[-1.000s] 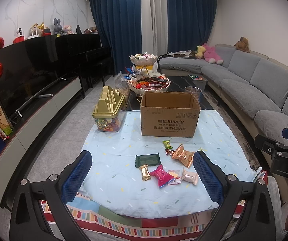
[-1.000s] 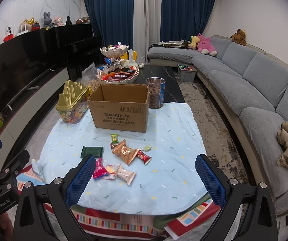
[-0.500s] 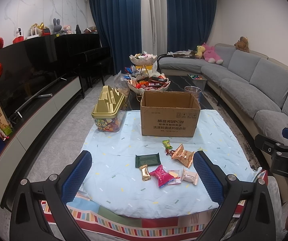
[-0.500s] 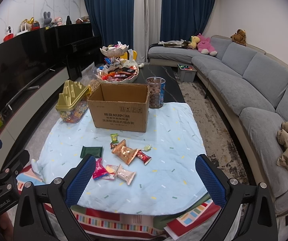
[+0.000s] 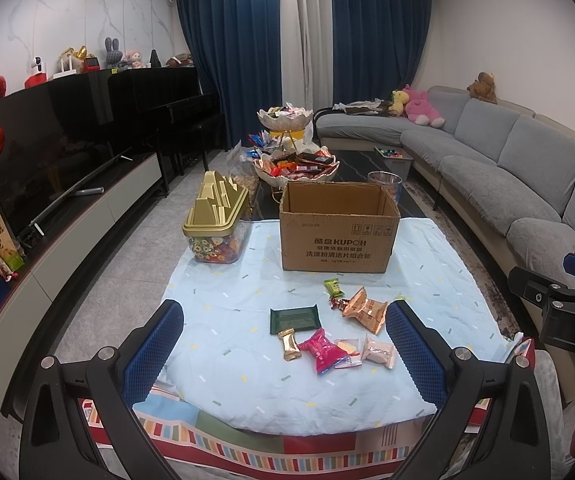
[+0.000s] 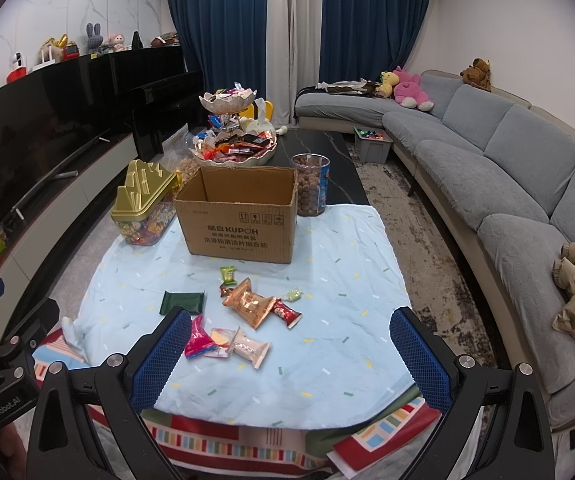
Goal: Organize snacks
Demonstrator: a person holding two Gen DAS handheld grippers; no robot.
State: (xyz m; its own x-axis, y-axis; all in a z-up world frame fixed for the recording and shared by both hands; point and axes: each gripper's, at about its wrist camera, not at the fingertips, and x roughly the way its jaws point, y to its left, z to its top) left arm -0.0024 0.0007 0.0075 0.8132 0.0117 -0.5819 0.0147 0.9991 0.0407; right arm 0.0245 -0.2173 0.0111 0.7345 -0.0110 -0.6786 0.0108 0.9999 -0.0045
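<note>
Both claws, left claw (image 5: pixel 285 350) and right claw (image 6: pixel 291 354), wide open and empty above scattered snacks (image 5: pixel 329 330) before the cardboard box (image 5: pixel 339 228)

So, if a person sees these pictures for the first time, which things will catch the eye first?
Probably the open cardboard box standing mid-table on the light blue cloth, with loose snack packets scattered in front of it, such as the pink packet and the dark green packet. Left of the box stands a gold-lidded candy container, and both grippers, left and right, hover open at the near edge.
</note>
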